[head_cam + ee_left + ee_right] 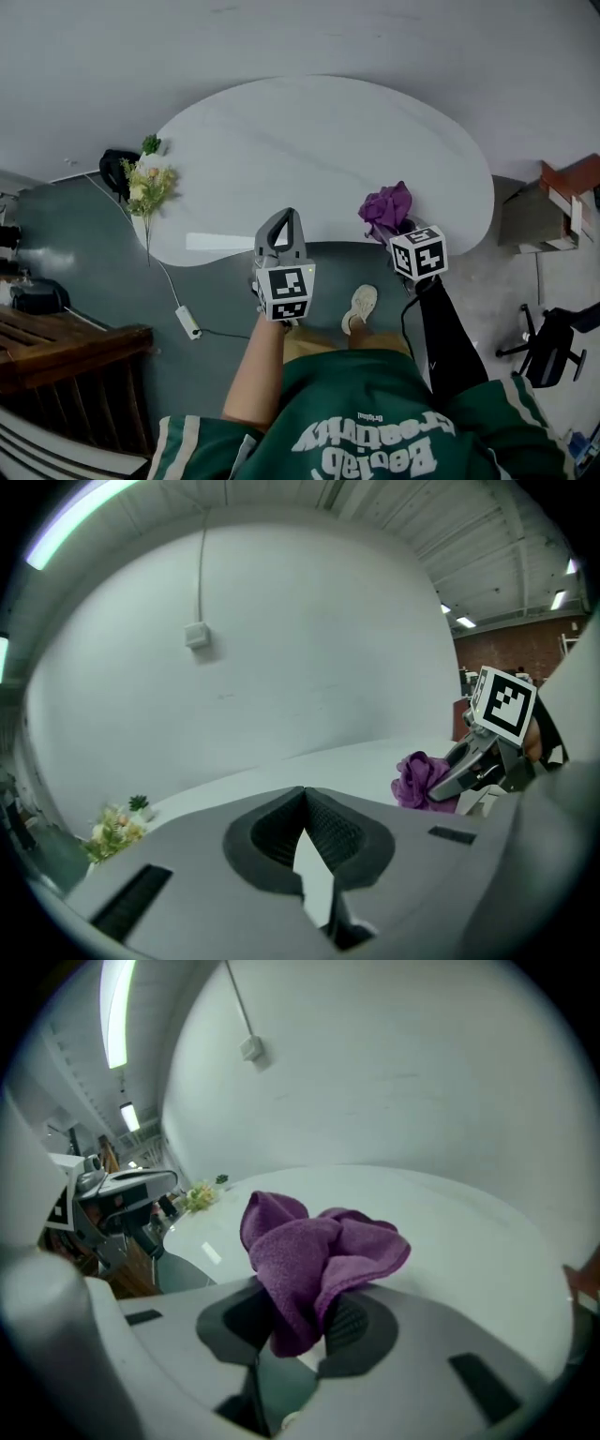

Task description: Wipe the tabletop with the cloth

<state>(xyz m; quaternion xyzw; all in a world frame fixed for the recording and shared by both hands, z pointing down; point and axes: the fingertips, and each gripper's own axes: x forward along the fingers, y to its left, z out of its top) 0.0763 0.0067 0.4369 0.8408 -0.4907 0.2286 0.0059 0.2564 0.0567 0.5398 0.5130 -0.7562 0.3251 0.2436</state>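
At tabletop (319, 141) left edge: flowers (145, 183). Centre, near edge: left claw (284, 225), jaws together, empty. Right, near edge: cloth (386, 208), purple, bunched, pinched in right claw (401, 232). Prob. light, soft, floppy; hold by gathered fold.

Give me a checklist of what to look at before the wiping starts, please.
1. Cloth gripped by the right tongs: ok, pinched between the jaws.
2. Cloth spread flat for wiping: not ok, it is bunched up.
3. Cloth touching the table: cannot tell.
4. Left tongs out of the way: ok, shut and empty, at the table's near edge.
5. Flowers away from the cloth: ok, at the table's left end.
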